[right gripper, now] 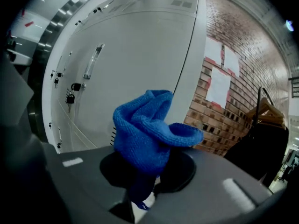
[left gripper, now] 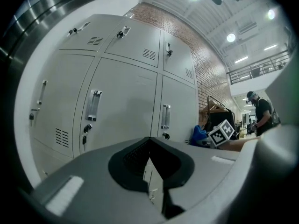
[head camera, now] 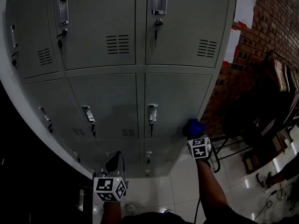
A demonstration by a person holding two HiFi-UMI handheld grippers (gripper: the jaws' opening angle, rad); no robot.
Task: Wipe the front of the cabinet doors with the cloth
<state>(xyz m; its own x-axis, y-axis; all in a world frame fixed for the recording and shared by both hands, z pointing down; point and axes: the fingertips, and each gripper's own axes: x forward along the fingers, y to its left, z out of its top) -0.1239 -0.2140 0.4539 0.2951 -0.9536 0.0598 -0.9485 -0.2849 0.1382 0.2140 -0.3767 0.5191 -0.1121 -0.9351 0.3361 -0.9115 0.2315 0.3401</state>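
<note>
By brick wall [head camera: 261, 36]: grey cabinet doors [head camera: 177, 97] | R tool [head camera: 196, 136] clamps cloth [right gripper: 149, 129] | L tool [left gripper: 150, 143] closed, empty

Glossy tiled floor [head camera: 180, 185], grey cabinet [head camera: 177, 101] standing on it

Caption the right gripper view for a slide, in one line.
Right gripper shut on a bunched blue cloth, facing the grey cabinet doors beside a brick wall.

I held the bunched blue cloth [right gripper: 149, 129] upright in my right gripper [right gripper: 140, 192], close before the shut grey cabinet doors [head camera: 177, 97].
</note>
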